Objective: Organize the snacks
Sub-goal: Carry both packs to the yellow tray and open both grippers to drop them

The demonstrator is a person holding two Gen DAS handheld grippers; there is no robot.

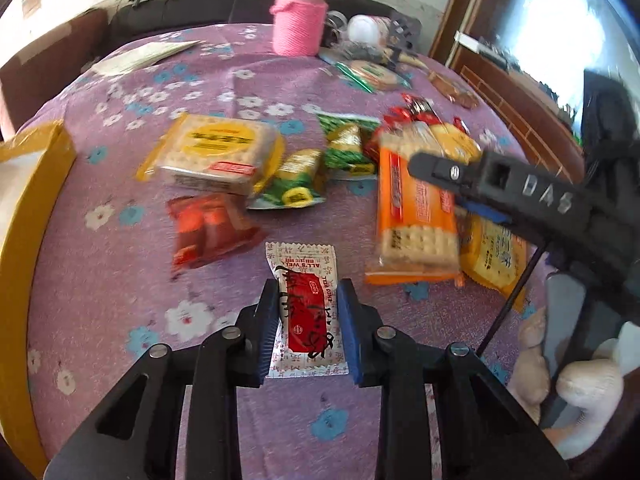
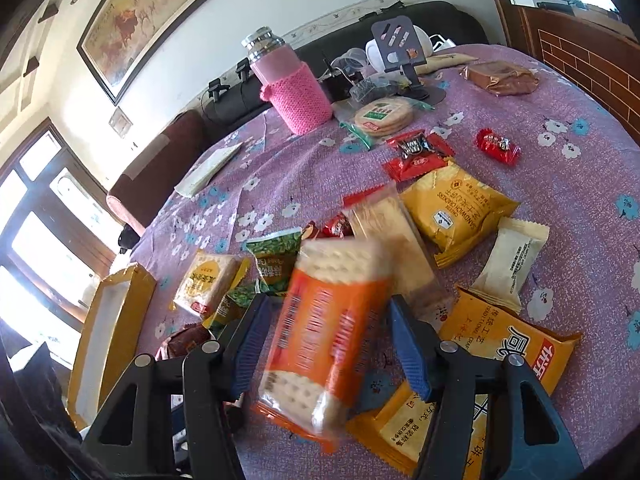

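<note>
**Two snack packets being gripped**

A flat white sachet with a red label (image 1: 307,312) is being clamped between the blue pads of the left gripper (image 1: 308,322), lying on the purple flowered tablecloth (image 1: 120,280). An orange plastic cracker packet (image 2: 324,336) is being pinched between the right gripper (image 2: 326,344) pads, its far end projecting beyond the fingertips.

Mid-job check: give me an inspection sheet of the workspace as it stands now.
Surface: purple floral tablecloth, mostly covered.
Job's things: yellow box at the table's edge; snack packets scattered, among them a yellow cracker pack and green packets.
Clutter: pink knit-sleeved flask, phone stand.
Grippers: left gripper shut on the small red-and-white sachet; right gripper shut on the orange cracker pack.
Cables: nothing seen.
Surroundings: framed painting, dark sofa, window.
</note>
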